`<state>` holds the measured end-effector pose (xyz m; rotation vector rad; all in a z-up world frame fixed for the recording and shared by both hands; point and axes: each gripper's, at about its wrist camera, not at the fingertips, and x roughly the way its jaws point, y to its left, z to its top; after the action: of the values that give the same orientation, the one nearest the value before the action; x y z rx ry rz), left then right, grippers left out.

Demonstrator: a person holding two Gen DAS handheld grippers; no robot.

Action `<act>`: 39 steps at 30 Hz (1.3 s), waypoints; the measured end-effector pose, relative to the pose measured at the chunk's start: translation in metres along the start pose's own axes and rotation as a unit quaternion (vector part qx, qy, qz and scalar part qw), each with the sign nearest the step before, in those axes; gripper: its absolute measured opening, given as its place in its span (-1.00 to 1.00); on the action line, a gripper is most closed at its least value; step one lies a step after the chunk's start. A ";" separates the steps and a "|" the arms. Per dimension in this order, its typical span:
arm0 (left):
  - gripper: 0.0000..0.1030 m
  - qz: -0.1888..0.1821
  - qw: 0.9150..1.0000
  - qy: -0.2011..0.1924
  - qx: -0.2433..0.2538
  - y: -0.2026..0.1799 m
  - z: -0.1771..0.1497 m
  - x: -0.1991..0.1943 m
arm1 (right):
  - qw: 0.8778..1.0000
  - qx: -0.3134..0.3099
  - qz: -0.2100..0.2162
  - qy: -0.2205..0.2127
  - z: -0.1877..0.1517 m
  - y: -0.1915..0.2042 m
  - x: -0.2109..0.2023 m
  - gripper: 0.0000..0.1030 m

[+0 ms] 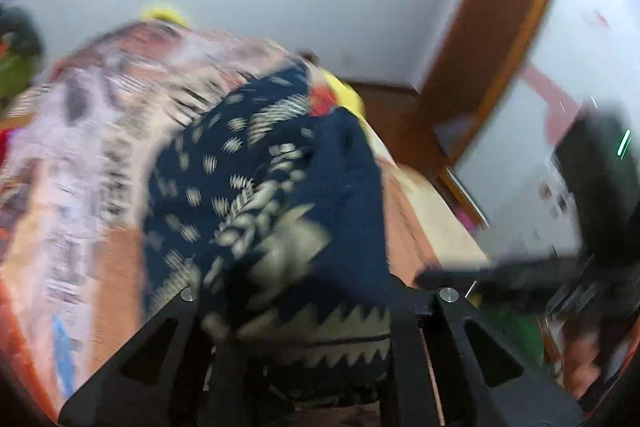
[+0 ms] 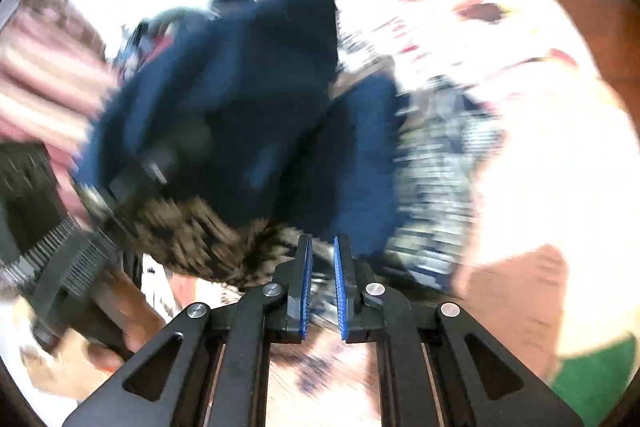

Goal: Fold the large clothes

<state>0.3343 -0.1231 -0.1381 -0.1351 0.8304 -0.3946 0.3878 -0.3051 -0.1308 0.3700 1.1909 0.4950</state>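
While both views blur, the left claw (image 1: 296,311) (tilted downward) grips the navy patterned garment (image 1: 256,187); the right claw (image 2: 322,291), angled down, pinches its hem.

Both fisheye views heavily motion-blurred; right wrist view badly overexposed, edges curved

A navy garment (image 1: 280,211) with a cream pattern fills the centre and drapes over the left gripper (image 1: 296,351) at the bottom, hiding its fingertips. A patterned bedspread (image 1: 100,131) lies at left. A brown wooden frame (image 1: 500,27) curves at upper right. Everything is motion-blurred.
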 end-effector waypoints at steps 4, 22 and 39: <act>-0.76 -0.026 0.996 0.090 0.012 -0.020 -0.028 0.043 | 0.998 0.022 -0.032 -0.052 -0.021 -0.031 -0.057 -0.87; 0.46 0.048 0.998 -0.012 0.027 0.032 -0.008 -0.086 | 0.995 -0.048 0.007 -0.088 -0.022 0.043 -0.083 -0.87; 0.72 0.025 0.992 0.121 -0.021 0.086 -0.075 -0.007 | 0.996 -0.045 -0.061 0.039 -0.043 -0.016 0.027 -0.87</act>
<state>0.2989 -0.0383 -0.2067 -0.1052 1.0803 -0.3501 0.3580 -0.3030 -0.1743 0.2004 1.2533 0.4577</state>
